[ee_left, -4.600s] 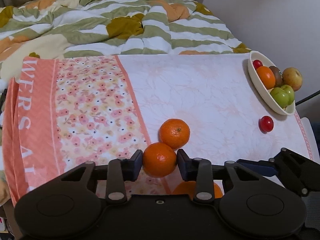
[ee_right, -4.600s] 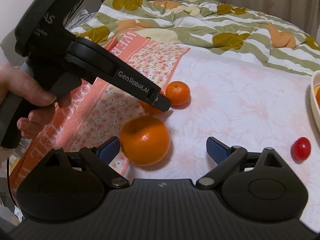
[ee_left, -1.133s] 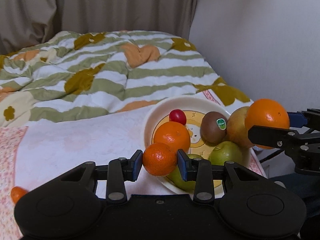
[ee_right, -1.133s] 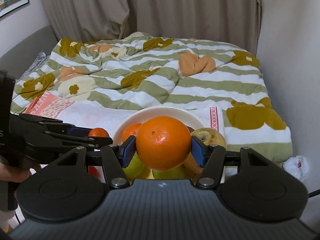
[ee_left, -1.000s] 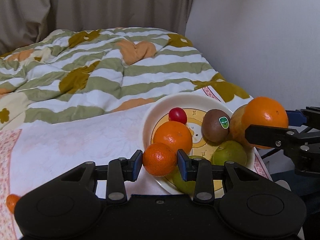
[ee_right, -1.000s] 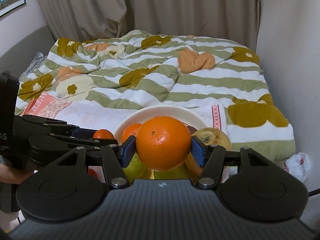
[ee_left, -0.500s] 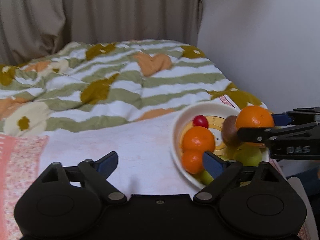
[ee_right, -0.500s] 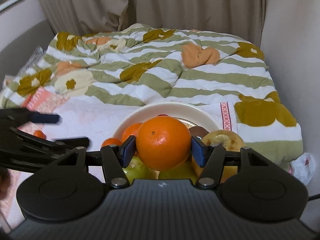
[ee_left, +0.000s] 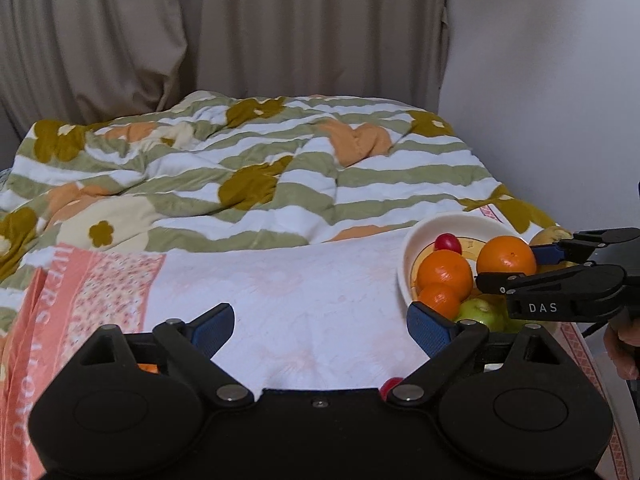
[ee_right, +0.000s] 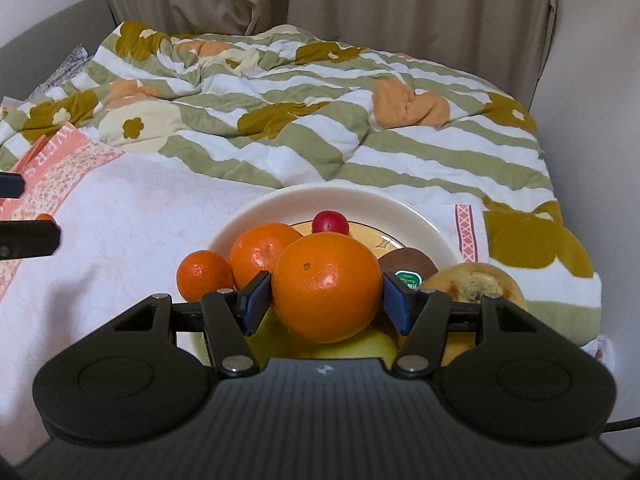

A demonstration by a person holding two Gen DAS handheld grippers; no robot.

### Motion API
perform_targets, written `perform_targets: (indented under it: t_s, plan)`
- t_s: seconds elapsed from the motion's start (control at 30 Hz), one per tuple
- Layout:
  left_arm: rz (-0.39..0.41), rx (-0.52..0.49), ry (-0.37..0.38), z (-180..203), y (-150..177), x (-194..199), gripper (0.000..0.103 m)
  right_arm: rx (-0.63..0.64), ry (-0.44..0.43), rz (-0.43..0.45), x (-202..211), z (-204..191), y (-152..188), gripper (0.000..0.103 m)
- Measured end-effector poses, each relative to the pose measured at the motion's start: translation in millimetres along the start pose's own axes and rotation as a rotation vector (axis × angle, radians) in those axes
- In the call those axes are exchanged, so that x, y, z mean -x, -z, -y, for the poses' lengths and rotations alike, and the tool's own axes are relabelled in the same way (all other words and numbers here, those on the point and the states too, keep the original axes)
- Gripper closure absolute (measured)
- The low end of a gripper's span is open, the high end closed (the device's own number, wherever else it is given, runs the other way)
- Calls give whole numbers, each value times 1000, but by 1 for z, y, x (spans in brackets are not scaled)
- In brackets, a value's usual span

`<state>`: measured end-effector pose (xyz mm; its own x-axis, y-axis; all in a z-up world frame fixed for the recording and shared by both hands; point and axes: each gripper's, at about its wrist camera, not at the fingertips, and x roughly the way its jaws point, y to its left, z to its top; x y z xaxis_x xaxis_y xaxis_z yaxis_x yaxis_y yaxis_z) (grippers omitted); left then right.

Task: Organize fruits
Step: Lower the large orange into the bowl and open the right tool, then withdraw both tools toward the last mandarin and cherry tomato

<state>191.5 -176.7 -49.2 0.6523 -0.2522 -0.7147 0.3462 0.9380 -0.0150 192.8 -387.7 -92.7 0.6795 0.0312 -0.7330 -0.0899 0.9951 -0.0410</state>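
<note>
A cream bowl (ee_right: 280,204) on the white cloth holds a small mandarin (ee_right: 205,275), a larger mandarin (ee_right: 262,254), a cherry tomato (ee_right: 330,222), a kiwi (ee_right: 408,266), a brownish apple (ee_right: 476,284) and green apples (ee_right: 356,346). My right gripper (ee_right: 326,300) is shut on a big orange (ee_right: 326,286) and holds it over the bowl's near side. My left gripper (ee_left: 320,328) is open and empty, left of the bowl (ee_left: 412,248). The big orange (ee_left: 506,258) and right gripper also show in the left wrist view.
A floral orange towel (ee_left: 92,292) covers the left of the cloth. A mandarin (ee_left: 146,368) and a cherry tomato (ee_left: 390,386) peek out behind my left gripper. A striped quilt (ee_left: 248,184) lies behind, then curtains and a wall at right.
My left gripper let the small mandarin go into the bowl, opened, and drew back left. My right gripper still holds the big orange, now lower over the bowl.
</note>
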Motion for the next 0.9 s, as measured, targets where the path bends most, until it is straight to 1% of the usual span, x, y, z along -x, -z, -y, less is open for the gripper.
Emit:
perform_targets:
  t_s: [0.07, 0.13, 0.17, 0.4, 0.53, 0.7, 0.9]
  plan:
    - [4, 10, -13, -1, 3, 6, 7, 43, 30, 46, 8, -6, 0, 0]
    - [9, 23, -23, -3, 6, 11, 7, 71, 60, 85, 17, -11, 0, 0]
    - [12, 30, -28, -3, 8, 14, 7, 75, 57, 98, 22, -12, 1, 0]
    - [42, 70, -57, -2, 17, 42, 7, 51, 12, 122, 55, -16, 12, 0]
    - [73, 90, -74, 2, 22, 64, 7, 47, -11, 148, 82, -18, 19, 0]
    - [111, 119, -88, 7, 30, 97, 7, 72, -36, 177, 116, -22, 21, 0]
    - [181, 128, -176, 8, 38, 141, 0, 83, -74, 189, 147, -26, 17, 0]
